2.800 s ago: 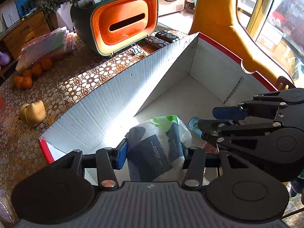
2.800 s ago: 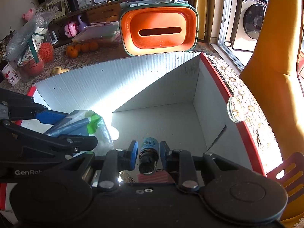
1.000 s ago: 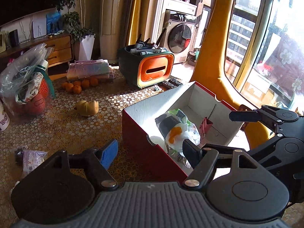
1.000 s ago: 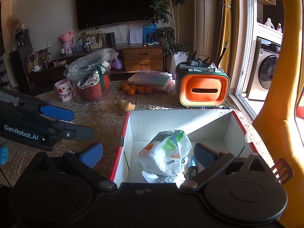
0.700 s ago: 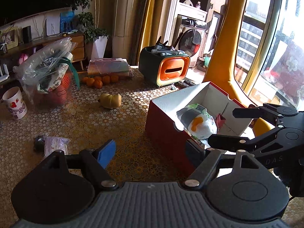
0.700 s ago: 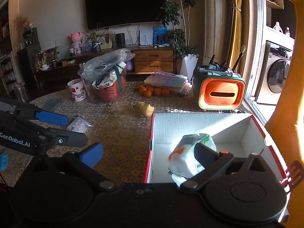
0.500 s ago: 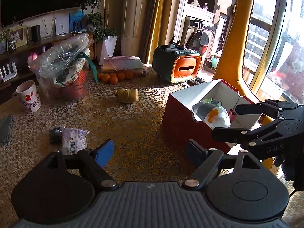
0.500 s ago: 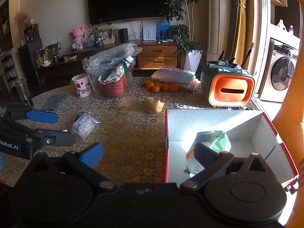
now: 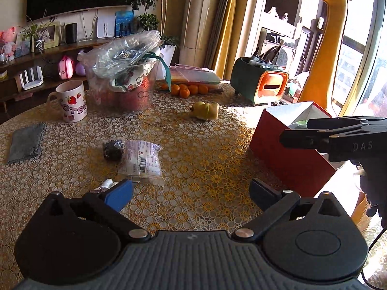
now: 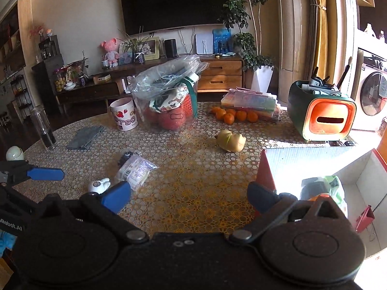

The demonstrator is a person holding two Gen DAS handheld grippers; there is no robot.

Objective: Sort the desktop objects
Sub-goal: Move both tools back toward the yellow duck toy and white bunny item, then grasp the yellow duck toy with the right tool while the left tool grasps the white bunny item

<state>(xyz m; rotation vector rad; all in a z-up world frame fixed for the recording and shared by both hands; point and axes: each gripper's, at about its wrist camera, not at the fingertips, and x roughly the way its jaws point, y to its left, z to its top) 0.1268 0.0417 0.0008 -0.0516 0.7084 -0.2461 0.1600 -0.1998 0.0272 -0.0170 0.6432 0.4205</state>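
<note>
Patterned gold tablecloth [image 9: 205, 145] is seen across a round table in a sunlit living room.

Left gripper [image 9: 191, 191]: jaws have just been opening and are spread wide, nothing between them, only bare cloth. Right gripper [image 10: 188, 195]: jaws likewise wide apart and nothing held.

Closest to the left gripper's left pad is a small white figurine [image 9: 106, 184], just beyond the pad tip and partly hidden by it. Just past that, a clear wrapped packet [image 9: 142, 160] is lying flat with a barcode label up, ahead and left of the left jaw gap. A dark crinkled item [image 9: 112, 149] is touching the packet's far left corner; what it is cannot be told.

From the right wrist view the same group is placed ahead-left of the right gripper: figurine [image 10: 98, 185] beside the left pad, packet [image 10: 135, 170] just behind it.

Red box [image 9: 290, 152] with white interior is standing to the right, well apart from the packet; a plastic bag [image 10: 324, 191] and a red clip [image 10: 365, 217] are seen inside it from the right wrist view.

Farther out: yellow duck toy [image 9: 205, 111] mid-table, grey cloth [image 9: 25, 142] at far left, strawberry mug [image 9: 72, 104], clear tub [image 9: 125, 89] stuffed with bags, oranges [image 9: 186, 89], green-and-orange organizer [image 9: 263, 87].
</note>
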